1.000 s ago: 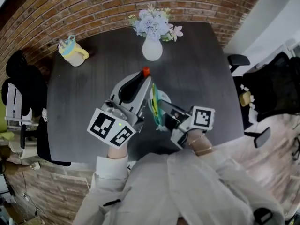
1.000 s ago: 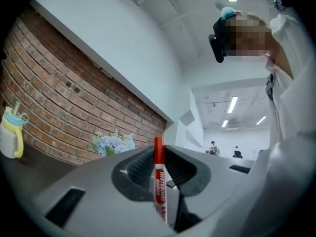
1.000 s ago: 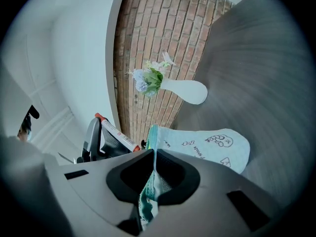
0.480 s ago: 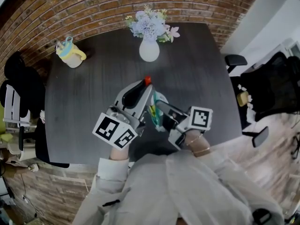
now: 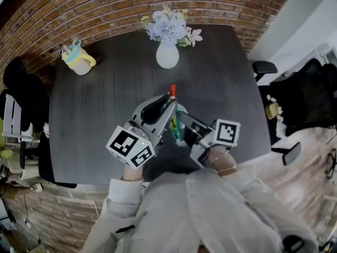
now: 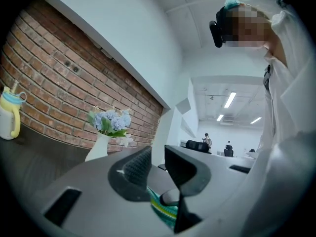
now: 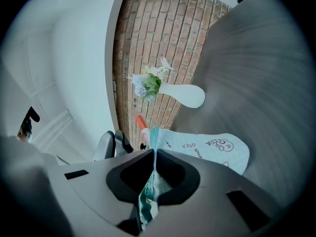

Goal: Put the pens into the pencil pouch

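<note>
Compared with a second ago, the left gripper [image 5: 168, 100] has sunk and drifted a little to the right in the head view. The pen [image 5: 171, 90] has travelled with it, so its red cap now sits closer to the upper edge of the pencil pouch [image 5: 175, 125] than it did. The left gripper keeps hold of the pen. Its jaws are partly closed, the red cap pokes out past their tips, and in the right gripper view the same cap stands just beside the pouch's raised edge. In the left gripper view a slim gap shows between the upper parts of the jaws. A dark rounded shape lies low between them, just above the pouch's green-striped fabric. The right gripper [image 5: 179, 120] has not shifted. Its jaws are pressed together on the pouch's edge, pinching the fabric and holding that end up, while the rest of the pale blue, doodle-printed pouch lies on the dark bench [image 5: 95, 115]. The white vase [image 5: 167, 57] of flowers and the yellow cup [image 5: 79, 61] stand well apart from the work, at the far side of the bench.
</note>
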Demonstrator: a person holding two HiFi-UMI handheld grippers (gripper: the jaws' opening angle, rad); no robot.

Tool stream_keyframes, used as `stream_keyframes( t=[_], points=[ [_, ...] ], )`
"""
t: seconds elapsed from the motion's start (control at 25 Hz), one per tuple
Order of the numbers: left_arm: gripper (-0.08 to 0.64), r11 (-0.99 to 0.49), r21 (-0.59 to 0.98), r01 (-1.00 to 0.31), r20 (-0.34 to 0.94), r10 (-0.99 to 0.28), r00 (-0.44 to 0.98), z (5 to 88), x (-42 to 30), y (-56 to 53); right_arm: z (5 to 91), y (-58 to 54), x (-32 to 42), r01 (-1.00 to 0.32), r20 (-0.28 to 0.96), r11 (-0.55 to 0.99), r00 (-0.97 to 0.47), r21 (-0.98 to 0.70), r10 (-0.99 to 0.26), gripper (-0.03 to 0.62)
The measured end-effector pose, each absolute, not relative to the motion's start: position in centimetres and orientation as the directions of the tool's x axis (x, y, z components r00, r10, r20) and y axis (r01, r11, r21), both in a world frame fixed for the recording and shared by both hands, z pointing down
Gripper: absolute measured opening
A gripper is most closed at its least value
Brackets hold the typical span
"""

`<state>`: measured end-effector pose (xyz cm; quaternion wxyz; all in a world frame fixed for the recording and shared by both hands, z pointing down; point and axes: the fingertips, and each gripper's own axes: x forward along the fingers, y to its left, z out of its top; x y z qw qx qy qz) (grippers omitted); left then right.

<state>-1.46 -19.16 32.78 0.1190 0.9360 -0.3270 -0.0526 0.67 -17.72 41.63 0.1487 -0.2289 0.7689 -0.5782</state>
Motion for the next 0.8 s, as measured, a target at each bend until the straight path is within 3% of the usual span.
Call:
stream_keyframes(
  t=[0.8],
  points=[
    [0.064,-0.688,0.282,-0.669,0.061,-0.683,0.728,36.1,-3.8,-18.8,41.3,-17.8,0.5,-0.190,0.034,0.257,-0.860,-0.947,-0.509,0.021]
  ],
)
